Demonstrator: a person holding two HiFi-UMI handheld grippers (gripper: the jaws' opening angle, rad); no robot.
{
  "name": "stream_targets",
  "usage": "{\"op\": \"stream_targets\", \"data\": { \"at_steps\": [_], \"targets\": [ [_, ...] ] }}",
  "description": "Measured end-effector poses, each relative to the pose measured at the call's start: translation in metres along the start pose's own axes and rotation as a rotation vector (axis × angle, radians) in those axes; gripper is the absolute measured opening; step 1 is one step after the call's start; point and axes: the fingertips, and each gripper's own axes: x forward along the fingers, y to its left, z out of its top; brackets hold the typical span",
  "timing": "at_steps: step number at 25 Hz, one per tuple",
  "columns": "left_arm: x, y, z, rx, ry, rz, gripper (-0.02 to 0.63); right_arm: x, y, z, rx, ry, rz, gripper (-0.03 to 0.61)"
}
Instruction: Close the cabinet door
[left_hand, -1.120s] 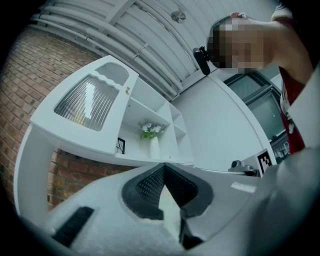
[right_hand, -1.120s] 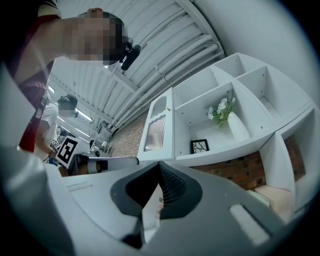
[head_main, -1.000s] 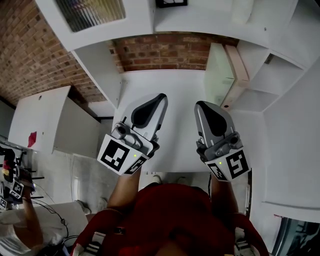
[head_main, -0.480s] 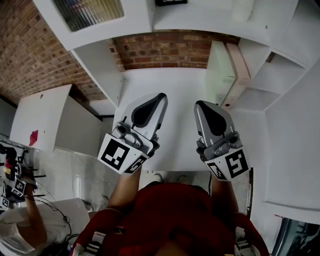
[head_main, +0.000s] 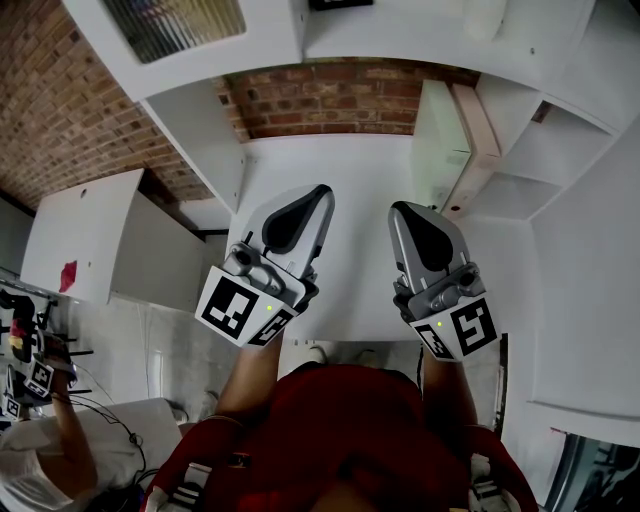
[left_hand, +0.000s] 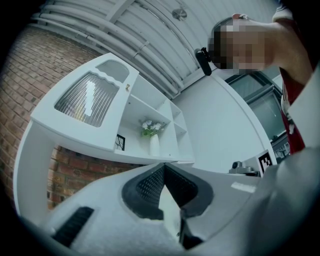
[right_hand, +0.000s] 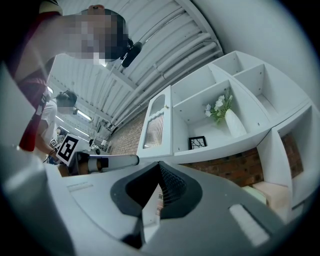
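Observation:
The white cabinet door (head_main: 180, 28) with a ribbed glass pane stands swung open at the upper left of the hutch. It also shows in the left gripper view (left_hand: 86, 101) and in the right gripper view (right_hand: 156, 127). My left gripper (head_main: 318, 194) and right gripper (head_main: 400, 211) hover side by side over the white counter (head_main: 350, 170), well short of the door. Both are shut with nothing between the pads. The tips of each meet in its own view, the left gripper (left_hand: 164, 166) and the right gripper (right_hand: 160, 164).
The open shelf holds a white vase with flowers (right_hand: 232, 122) and a small framed picture (right_hand: 198, 142). A pale panel with a pinkish edge (head_main: 470, 130) stands at the counter's right. Brick wall (head_main: 340, 100) lies behind. Another person (head_main: 40, 450) sits at the lower left.
Both grippers have stayed where they were. Only the other person at the lower left has shifted a little.

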Motion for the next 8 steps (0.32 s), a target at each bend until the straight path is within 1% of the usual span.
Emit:
{"op": "stream_targets", "data": {
  "at_steps": [8],
  "targets": [
    [-0.002,0.0,0.0029,-0.004,-0.008,0.001,0.002,-0.0009,0.0024,0.0012,-0.002,0.003,0.0,0.012]
  ]
}}
